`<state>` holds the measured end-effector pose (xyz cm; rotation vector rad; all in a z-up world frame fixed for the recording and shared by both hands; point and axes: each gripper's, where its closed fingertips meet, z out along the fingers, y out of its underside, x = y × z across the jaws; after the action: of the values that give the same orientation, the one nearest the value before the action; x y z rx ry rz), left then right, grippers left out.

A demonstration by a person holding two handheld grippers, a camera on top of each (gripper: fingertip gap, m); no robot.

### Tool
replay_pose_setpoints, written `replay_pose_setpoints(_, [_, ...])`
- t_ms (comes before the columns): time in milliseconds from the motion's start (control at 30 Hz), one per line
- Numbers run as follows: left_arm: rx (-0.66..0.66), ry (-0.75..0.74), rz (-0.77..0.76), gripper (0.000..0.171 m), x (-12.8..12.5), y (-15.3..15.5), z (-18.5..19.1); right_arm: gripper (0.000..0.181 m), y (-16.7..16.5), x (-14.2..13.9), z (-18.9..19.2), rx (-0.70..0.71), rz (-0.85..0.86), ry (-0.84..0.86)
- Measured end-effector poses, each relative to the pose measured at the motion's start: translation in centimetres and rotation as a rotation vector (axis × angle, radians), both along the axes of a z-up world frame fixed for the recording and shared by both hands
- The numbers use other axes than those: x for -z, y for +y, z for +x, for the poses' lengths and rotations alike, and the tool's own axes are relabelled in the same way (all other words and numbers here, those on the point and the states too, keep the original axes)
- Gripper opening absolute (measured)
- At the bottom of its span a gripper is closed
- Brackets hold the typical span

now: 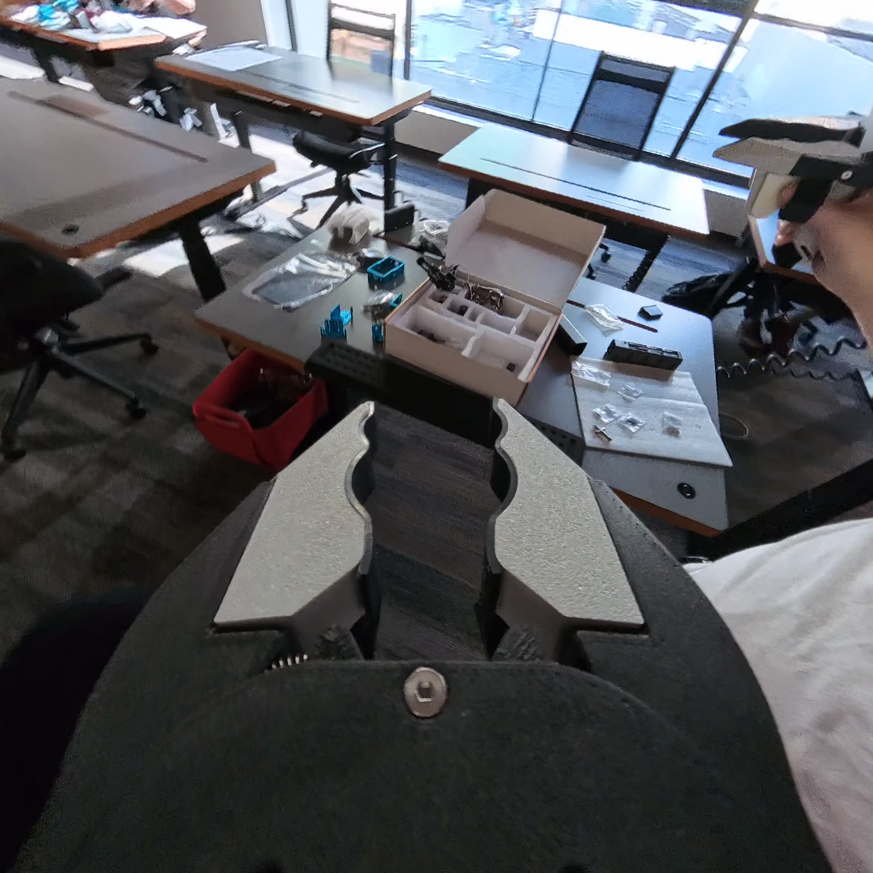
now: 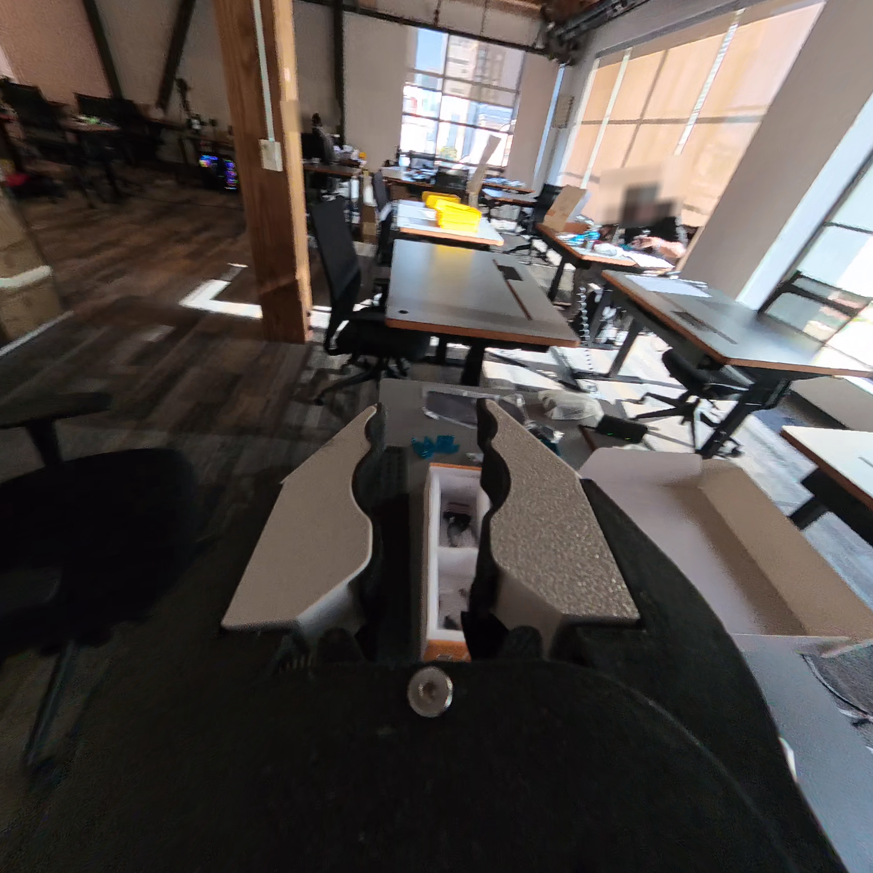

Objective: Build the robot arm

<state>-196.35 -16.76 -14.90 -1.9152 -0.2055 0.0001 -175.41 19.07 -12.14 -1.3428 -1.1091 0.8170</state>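
Note:
My left gripper (image 1: pixel 434 410) is open and empty, held in the air above the floor, short of the near edge of a low dark table (image 1: pixel 264 321). On the table stands an open cardboard box (image 1: pixel 477 330) with a white foam insert holding small dark parts. Blue plastic parts (image 1: pixel 336 326) and a blue tray (image 1: pixel 385 273) lie left of the box. My right gripper (image 2: pixel 430 408) is open and empty, above the box's foam insert (image 2: pixel 453 543), with the open lid (image 2: pixel 685 519) to its right. It also shows in the left wrist view (image 1: pixel 720 141), held by a hand.
A red bin (image 1: pixel 257 415) sits on the floor by the table's left corner. A black perforated block (image 1: pixel 349 363) lies at the table edge. Small bagged parts (image 1: pixel 628 415) lie on a sheet to the right. Office chairs (image 1: pixel 42 307), desks (image 2: pixel 472 293) and a wooden pillar (image 2: pixel 269 165) surround the area. About 40 cm separates my left fingertips from my right.

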Motion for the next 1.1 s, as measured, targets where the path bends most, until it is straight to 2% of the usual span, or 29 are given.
replay_pose_setpoints(100, [0.129, 0.042, 0.024, 0.043, -0.6, 5.7, -5.2, 0.037, 3.2, -1.3, -1.4, 0.133, 0.053, -0.009])
replay_pose_setpoints(200, [0.249, 0.069, 0.051, 0.042, 0.8, 12.1, -9.8, 0.038, 6.8, -2.5, -1.7, 0.254, 0.124, -0.008])
replay_pose_setpoints(300, [0.359, 0.055, 0.037, 0.039, 4.3, 19.2, -14.1, 0.039, 10.8, -3.8, -2.2, 0.343, 0.188, 0.006])
replay_pose_setpoints(400, [0.435, -0.021, 0.000, 0.036, 8.0, 26.1, -17.9, 0.040, 15.0, -4.1, -2.9, 0.436, 0.162, -0.013])
replay_pose_setpoints(500, [0.587, -0.078, -0.038, 0.030, 11.5, 32.3, -19.8, 0.040, 17.3, -4.5, -4.4, 0.482, 0.176, -0.035])
replay_pose_setpoints(567, [0.692, -0.061, -0.143, 0.029, 15.4, 36.4, -20.8, 0.039, 18.1, -3.6, -5.3, 0.517, 0.151, -0.109])
replay_pose_setpoints(667, [0.862, 0.001, -0.307, 0.025, 21.8, 42.4, -21.8, 0.039, 18.4, -0.9, -6.6, 0.563, 0.102, -0.187])
replay_pose_setpoints(800, [1.082, 0.028, -0.400, 0.015, 28.8, 50.2, -22.3, 0.039, 17.5, 3.5, -8.9, 0.707, -0.017, -0.215])
replay_pose_setpoints(867, [1.179, 0.045, -0.410, 0.017, 31.1, 54.0, -22.6, 0.038, 16.2, 5.1, -10.5, 0.798, -0.042, -0.228])
replay_pose_setpoints(1000, [1.399, 0.134, -0.406, 0.023, 34.4, 60.0, -22.9, 0.038, 13.1, 8.9, -12.7, 1.083, -0.166, -0.252])
replay_pose_setpoints(1100, [1.540, 0.189, -0.409, 0.027, 35.8, 63.3, -22.2, 0.038, 10.8, 10.6, -16.1, 1.152, -0.313, -0.205])
